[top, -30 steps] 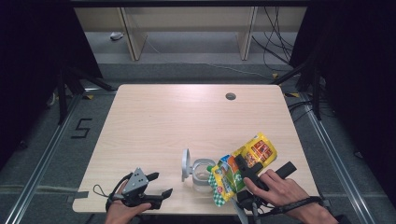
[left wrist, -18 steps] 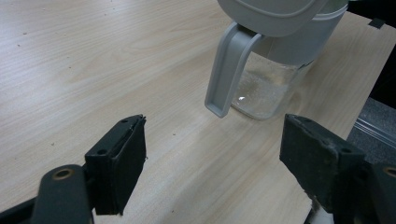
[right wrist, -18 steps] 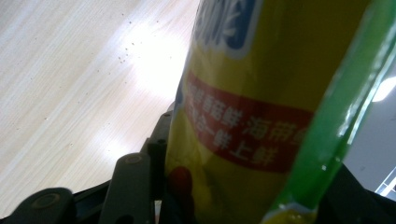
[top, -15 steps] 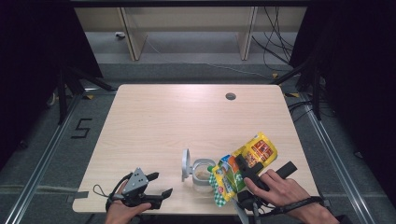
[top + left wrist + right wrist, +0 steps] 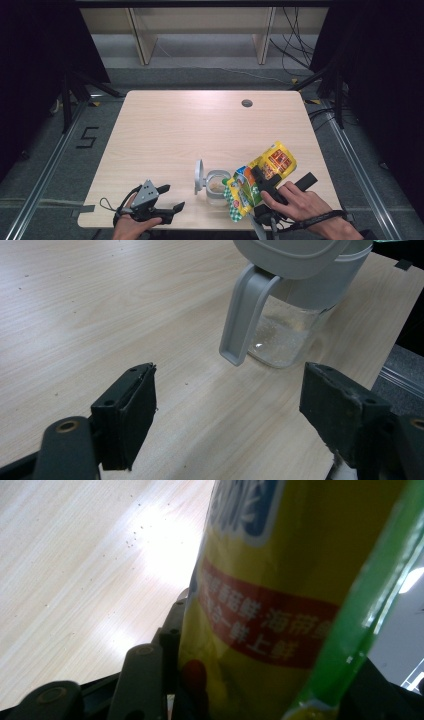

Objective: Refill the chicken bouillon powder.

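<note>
Table (image 5: 175, 130), pouch (image 5: 280, 595) hiding right claw (image 5: 261, 181)

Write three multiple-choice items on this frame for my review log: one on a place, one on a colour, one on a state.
1. Where does the jar stand?
A. by the table's far edge
B. near the table's near edge, left of the pouch
C. on the floor

2. What colour is the jar's flip lid?
A. grey
B. red
C. blue

3. How does the left gripper stand?
A. shut on the jar
B. shut on the pouch
C. open, holding nothing

Answers:
1 B: the high view shows the jar on the table close to the person's side, with the yellow and green pouch tilted at its right.
2 A: the left gripper view shows the lid and its tab plainly grey.
3 C: its jaws stand wide apart over bare wood, while the right gripper clamps the pouch.
</note>
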`<state>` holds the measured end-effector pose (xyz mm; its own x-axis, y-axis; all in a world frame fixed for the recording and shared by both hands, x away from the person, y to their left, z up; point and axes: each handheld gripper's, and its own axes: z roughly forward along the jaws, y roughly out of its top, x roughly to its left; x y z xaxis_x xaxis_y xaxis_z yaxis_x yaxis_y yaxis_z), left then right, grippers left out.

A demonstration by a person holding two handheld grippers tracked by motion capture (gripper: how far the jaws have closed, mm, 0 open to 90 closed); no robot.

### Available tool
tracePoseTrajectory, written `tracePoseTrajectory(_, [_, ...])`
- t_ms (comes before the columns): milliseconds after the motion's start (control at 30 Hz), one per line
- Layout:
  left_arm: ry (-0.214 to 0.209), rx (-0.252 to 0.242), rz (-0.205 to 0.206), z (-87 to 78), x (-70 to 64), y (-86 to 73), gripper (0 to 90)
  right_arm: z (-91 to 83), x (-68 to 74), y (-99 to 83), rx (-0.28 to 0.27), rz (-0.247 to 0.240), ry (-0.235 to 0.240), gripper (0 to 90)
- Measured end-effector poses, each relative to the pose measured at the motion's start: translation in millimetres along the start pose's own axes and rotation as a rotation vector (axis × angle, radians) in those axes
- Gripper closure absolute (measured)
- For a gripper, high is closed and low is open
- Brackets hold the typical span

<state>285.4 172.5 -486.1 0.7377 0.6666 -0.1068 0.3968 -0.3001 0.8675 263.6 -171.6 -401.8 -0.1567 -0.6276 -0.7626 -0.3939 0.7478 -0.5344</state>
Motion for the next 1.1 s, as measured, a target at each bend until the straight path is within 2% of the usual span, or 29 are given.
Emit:
tracePoseTrajectory(33, [-0.003, -0.003, -0.004, 0.2, -0.2, 0.0, 22.2, 0.0, -0.3, -0.2, 0.000, -0.006, -0.011, 55.3])
tracePoseTrajectory(200, [0.004, -0.004, -0.009, 0.4, -1.2, 0.1, 22.2, 0.1, -1.4, -1.1, -0.007, -0.009, -0.009, 55.3])
tracePoseTrajectory(233, [0.005, 0.005, 0.001, -0.3, -0.4, 0.2, 22.2, 0.7, -3.7, -2.3, -0.014, -0.035, -0.011, 55.3])
tracePoseTrajectory(300, [0.003, 0.002, -0.001, -0.1, -0.3, 0.1, 22.2, 1.2, -3.6, -2.9, -0.010, -0.014, -0.013, 55.4])
tracePoseTrajectory(367, [0.003, -0.006, -0.011, 0.6, -1.1, 0.0, 22.2, 3.4, -4.9, -4.9, -0.022, -0.042, -0.011, 55.4])
tracePoseTrajectory(400, [0.004, 0.004, 0.001, -0.3, -0.4, 0.2, 22.2, 4.6, -9.5, -6.5, -0.027, -0.108, -0.007, 55.4])
tracePoseTrajectory(433, [-0.004, 0.000, 0.001, -0.1, 0.0, 0.1, 22.2, 5.0, -9.5, -7.1, -0.026, -0.111, -0.018, 55.4])
tracePoseTrajectory(500, [0.000, 0.000, -0.001, -0.2, 0.2, 0.1, 22.2, 6.3, -10.8, -7.5, -0.033, -0.117, -0.008, 55.4])
tracePoseTrajectory(533, [-0.002, -0.001, -0.005, 0.1, 0.0, -0.1, 22.2, 5.8, -10.6, -7.7, -0.029, -0.105, -0.013, 55.5])
tracePoseTrajectory(567, [-0.003, -0.003, -0.004, 0.2, -0.1, -0.1, 22.2, 4.4, -8.3, -6.7, -0.011, -0.063, -0.016, 55.5])
tracePoseTrajectory(733, [0.005, 0.004, 0.001, -0.3, -0.4, 0.3, 22.2, 5.3, -11.3, -7.6, -0.027, -0.090, 0.000, 55.5])
tracePoseTrajectory(800, [0.005, 0.004, -0.001, -0.3, -0.3, 0.3, 22.2, 5.5, -11.4, -7.5, -0.023, -0.077, -0.014, 55.5])
tracePoseTrajectory(833, [-0.004, -0.004, -0.004, 0.3, -0.1, 0.0, 22.2, 6.0, -11.9, -7.4, -0.026, -0.072, 0.004, 55.5])
tracePoseTrajectory(900, [-0.002, -0.002, -0.003, 0.0, -0.1, 0.1, 22.2, 6.6, -12.2, -7.5, -0.022, -0.080, -0.011, 55.5])
tracePoseTrajectory(933, [-0.002, -0.002, -0.003, 0.0, -0.2, 0.1, 22.2, 8.0, -15.4, -8.3, -0.032, -0.127, -0.015, 55.5])
tracePoseTrajectory(1100, [-0.003, -0.003, -0.003, 0.1, -0.2, 0.1, 22.2, 8.6, -18.3, -7.6, -0.043, -0.158, -0.013, 55.6])
